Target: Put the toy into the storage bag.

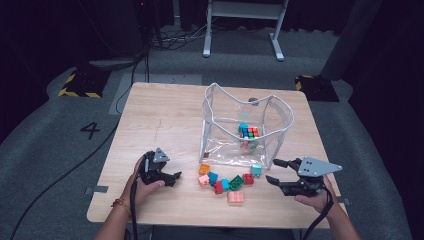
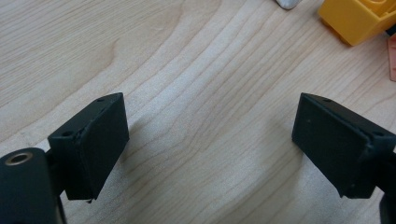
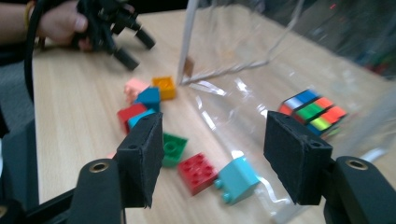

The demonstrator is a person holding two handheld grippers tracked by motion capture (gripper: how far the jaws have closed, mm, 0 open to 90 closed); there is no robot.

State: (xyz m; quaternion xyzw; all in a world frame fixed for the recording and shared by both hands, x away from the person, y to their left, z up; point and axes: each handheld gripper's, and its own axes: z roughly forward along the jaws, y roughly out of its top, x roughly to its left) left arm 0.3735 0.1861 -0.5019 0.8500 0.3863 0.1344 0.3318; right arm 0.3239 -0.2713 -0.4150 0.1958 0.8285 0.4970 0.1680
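1. High view: the right gripper hovers low at the table's right, jaws apart and empty, pointing left toward the scatter of toy bricks in front of the clear bag. The teal brick lies nearest its tips, just to their left, close to the bag's front wall. The left gripper rests on the far side of the pile, so the right hand looks the likelier one to pick.

2. Left gripper view: its jaws stand wide apart over bare wood table, holding nothing; an orange brick sits ahead at upper right (well beyond the tips).

3. Right gripper view: the teal brick lies ahead, between the two open pads, its long axis slanting across the gap, studs facing lower left. A red brick sits just beside it, a green brick behind. The colour cube sits inside the bag.
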